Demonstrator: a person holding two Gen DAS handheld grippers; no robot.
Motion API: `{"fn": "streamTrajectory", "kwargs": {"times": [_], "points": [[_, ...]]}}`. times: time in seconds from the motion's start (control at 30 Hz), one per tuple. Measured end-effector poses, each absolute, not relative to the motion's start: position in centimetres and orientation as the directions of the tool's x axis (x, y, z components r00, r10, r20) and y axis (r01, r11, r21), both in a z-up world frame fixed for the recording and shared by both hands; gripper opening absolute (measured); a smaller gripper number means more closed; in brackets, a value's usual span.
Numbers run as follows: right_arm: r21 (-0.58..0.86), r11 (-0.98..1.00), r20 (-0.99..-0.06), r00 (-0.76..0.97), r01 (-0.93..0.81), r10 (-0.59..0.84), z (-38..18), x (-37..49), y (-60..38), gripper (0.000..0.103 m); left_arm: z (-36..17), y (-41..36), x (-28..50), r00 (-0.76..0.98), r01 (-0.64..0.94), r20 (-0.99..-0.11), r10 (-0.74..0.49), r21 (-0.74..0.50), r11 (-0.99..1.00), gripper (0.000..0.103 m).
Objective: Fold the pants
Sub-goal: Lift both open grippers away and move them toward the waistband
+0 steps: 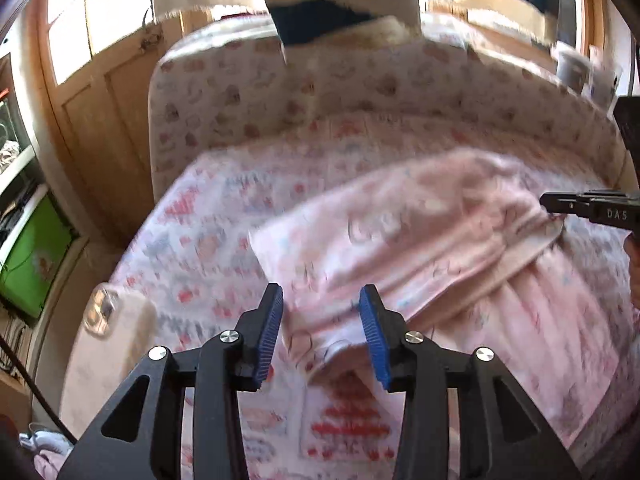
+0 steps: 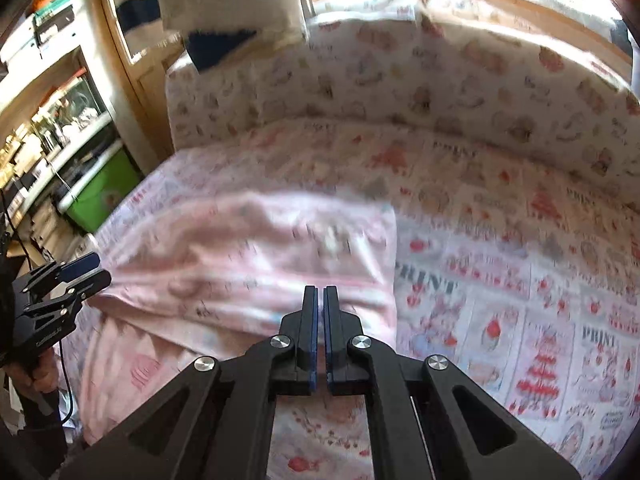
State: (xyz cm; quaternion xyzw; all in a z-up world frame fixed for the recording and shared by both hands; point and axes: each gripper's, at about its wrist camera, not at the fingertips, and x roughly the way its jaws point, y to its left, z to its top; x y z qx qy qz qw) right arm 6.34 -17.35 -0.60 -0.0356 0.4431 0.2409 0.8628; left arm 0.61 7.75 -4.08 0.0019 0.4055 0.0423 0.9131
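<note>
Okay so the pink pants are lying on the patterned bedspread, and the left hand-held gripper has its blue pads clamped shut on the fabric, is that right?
Not quite. The pink pants do lie on the patterned bedspread, but the left hand-held gripper is not clamped shut: the left wrist view shows its blue pads standing apart, with the fabric's edge between them, not pinched.

Pale pink printed pants [image 1: 420,236] lie on a white sheet [image 2: 520,280] with red prints.
</note>
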Motion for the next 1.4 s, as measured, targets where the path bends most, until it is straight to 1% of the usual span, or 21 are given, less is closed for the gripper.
{"fn": "streamTrajectory", "kwargs": {"times": [0.07,0.13,0.27,0.4,0.6,0.67,0.7,0.73,0.8,0.83,0.9,0.97,1.03,1.07,1.1,1.13,1.27,1.33,1.4], "points": [[0.17,0.883,-0.807,0.452,-0.437,0.38,-1.8,6.2,-17.6,0.002,-4.7,7.9,0.4,0.658,-0.085,-0.748,0.082,0.034,0.996,0.039],[0.164,0.883,-0.795,0.47,-0.44,0.383,-2.0,5.7,-18.0,0.002,-4.8,8.1,0.0,0.66,-0.089,-0.748,0.078,0.026,0.996,0.041],[0.149,0.879,-0.801,0.466,-0.454,0.376,-2.1,5.0,-18.3,0.002,-5.0,8.3,-0.5,0.66,-0.094,-0.747,0.085,0.03,0.995,0.042],[0.144,0.875,-0.802,0.464,-0.463,0.377,-2.1,4.5,-18.7,0.002,-4.8,8.2,-1.3,0.678,-0.104,-0.727,0.104,0.046,0.994,0.042],[0.18,0.869,-0.784,0.466,-0.46,0.409,-1.0,2.6,-19.2,0.003,-3.6,7.5,-3.1,0.713,-0.107,-0.692,0.111,0.05,0.993,0.043],[0.163,0.873,-0.777,0.485,-0.459,0.4,-0.6,1.5,-19.2,0.014,-3.2,7.4,-3.7,0.722,-0.111,-0.682,0.114,0.049,0.993,0.044],[0.154,0.875,-0.769,0.5,-0.459,0.399,-0.3,0.9,-19.3,0.031,-3.0,7.4,-4.0,0.728,-0.113,-0.675,0.118,0.052,0.992,0.046],[0.15,0.875,-0.754,0.519,-0.46,0.402,-0.1,0.2,-19.5,0.043,-2.9,7.3,-4.3,0.735,-0.114,-0.667,0.124,0.058,0.992,0.049],[0.12,0.872,-0.724,0.559,-0.475,0.404,0.2,-1.4,-19.9,0.053,-2.9,7.1,-5.1,0.747,-0.119,-0.648,0.146,0.085,0.989,0.055],[0.091,0.87,-0.721,0.57,-0.485,0.394,0.2,-2.0,-20.0,0.055,-3.1,7.1,-5.6,0.751,-0.116,-0.642,0.153,0.101,0.988,0.058],[0.039,0.862,-0.729,0.575,-0.506,0.371,-0.2,-3.3,-20.2,0.057,-3.6,7.0,-6.4,0.743,-0.084,-0.654,0.143,0.121,0.989,0.06],[0.019,0.853,-0.744,0.562,-0.522,0.361,-0.6,-4.3,-20.6,0.057,-4.1,6.7,-7.3,0.738,-0.057,-0.66,0.14,0.147,0.988,0.065],[0.003,0.848,-0.758,0.552,-0.53,0.348,-1.0,-5.2,-20.9,0.058,-4.5,6.2,-8.4,0.745,-0.032,-0.651,0.145,0.182,0.983,0.075],[-0.004,0.846,-0.761,0.55,-0.534,0.344,-1.1,-5.7,-21.1,0.06,-4.6,5.9,-9.0,0.749,-0.016,-0.647,0.143,0.198,0.98,0.077],[-0.007,0.844,-0.758,0.553,-0.537,0.345,-1.1,-6.2,-21.2,0.067,-4.8,5.5,-9.5,0.751,0.003,-0.646,0.137,0.211,0.978,0.08],[-0.012,0.844,-0.751,0.561,-0.537,0.347,-1.1,-6.8,-21.4,0.073,-4.9,5.2,-10.0,0.749,0.018,-0.65,0.132,0.218,0.976,0.081],[-0.031,0.84,-0.746,0.571,-0.542,0.341,-1.4,-8.0,-21.4,0.074,-5.5,3.9,-10.9,0.732,0.072,-0.67,0.123,0.256,0.964,0.082],[-0.04,0.835,-0.751,0.568,-0.549,0.338,-1.6,-8.5,-21.3,0.074,-5.6,3.5,-11.2,0.742,0.071,-0.656,0.139,0.283,0.956,0.084],[-0.055,0.828,-0.758,0.563,-0.558,0.329,-2.0,-8.9,-21.0,0.074,-5.6,3.2,-11.1,0.74,0.08,-0.658,0.143,0.297,0.952,0.084]]}}
